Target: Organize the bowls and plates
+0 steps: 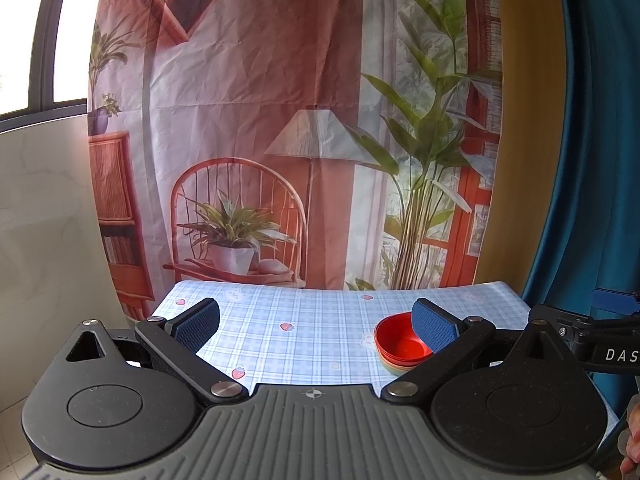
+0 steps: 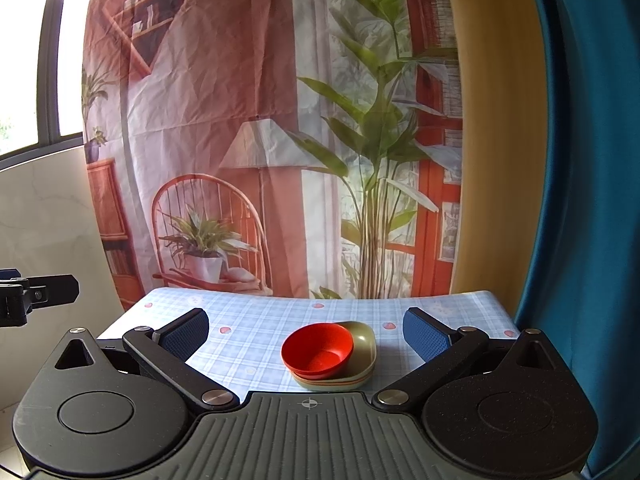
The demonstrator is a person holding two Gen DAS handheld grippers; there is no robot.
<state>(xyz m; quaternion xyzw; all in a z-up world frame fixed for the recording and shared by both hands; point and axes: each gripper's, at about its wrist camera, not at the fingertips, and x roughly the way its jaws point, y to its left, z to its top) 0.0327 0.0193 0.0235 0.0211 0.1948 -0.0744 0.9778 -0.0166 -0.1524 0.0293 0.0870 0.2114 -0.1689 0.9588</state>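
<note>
Backdrop cloth (image 2: 248, 100) behind a checked tablecloth (image 2: 256, 340); left gripper (image 1: 316, 326) spread wide with nothing in it, the red bowl (image 2: 318, 348) nested on a stack of plates (image 2: 352, 376) right of centre, right gripper (image 2: 306, 334) also spread wide, framing the stack. Looks like the stacking is mostly done; next move probably needs only a straightening nudge or a pull-back. Plate count unclear, and the left view's right pad (image 1: 434, 330) covers part of the bowl.

In front of me stands a table with a blue checked tablecloth (image 2: 256, 332). Behind it hangs a printed backdrop (image 2: 240, 120), beside it a teal curtain (image 2: 592, 200), and a window (image 1: 36, 32) at left.
</note>
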